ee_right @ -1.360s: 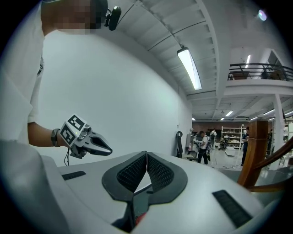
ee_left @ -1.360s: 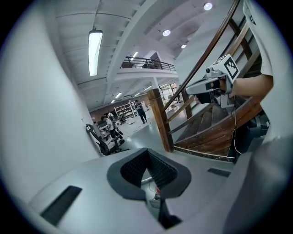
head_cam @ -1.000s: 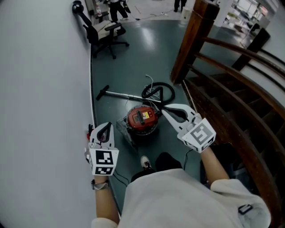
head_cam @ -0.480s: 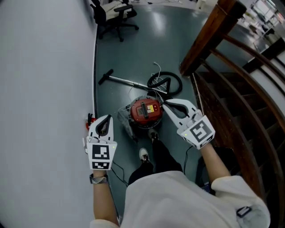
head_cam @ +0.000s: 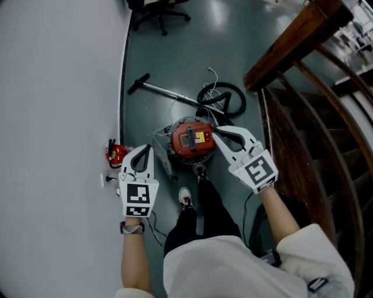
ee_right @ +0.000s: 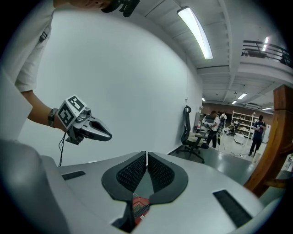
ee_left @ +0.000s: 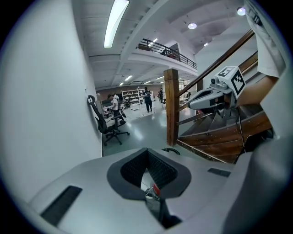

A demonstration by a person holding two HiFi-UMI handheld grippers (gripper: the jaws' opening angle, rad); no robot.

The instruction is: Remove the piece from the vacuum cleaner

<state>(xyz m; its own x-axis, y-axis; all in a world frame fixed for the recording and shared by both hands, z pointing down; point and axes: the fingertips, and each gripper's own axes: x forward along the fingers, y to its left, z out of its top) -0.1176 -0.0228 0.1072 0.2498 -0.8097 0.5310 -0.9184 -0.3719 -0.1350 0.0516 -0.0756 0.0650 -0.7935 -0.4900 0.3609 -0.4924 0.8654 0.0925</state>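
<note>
The red canister vacuum cleaner (head_cam: 191, 139) stands on the dark floor just ahead of the person's feet. A black hose coil (head_cam: 221, 99) and a metal wand (head_cam: 166, 93) lie beyond it. My left gripper (head_cam: 144, 151) hangs to the vacuum's left, jaws shut and empty. My right gripper (head_cam: 215, 132) hovers over the vacuum's right edge, also shut with nothing held. In the left gripper view the pads (ee_left: 158, 170) meet at the tip. A bit of the red vacuum (ee_right: 139, 208) shows below the closed jaws in the right gripper view.
A white wall (head_cam: 58, 116) runs along the left, with a small red object (head_cam: 115, 154) at its foot. A wooden stair rail (head_cam: 297, 87) and steps fill the right. An office chair (head_cam: 160, 11) stands further back. The person's shoes (head_cam: 185, 198) are near the vacuum.
The person has stepped closer, so the vacuum sits nearer below. Both grippers have come in beside it, the right one over its edge. Both stay shut.
</note>
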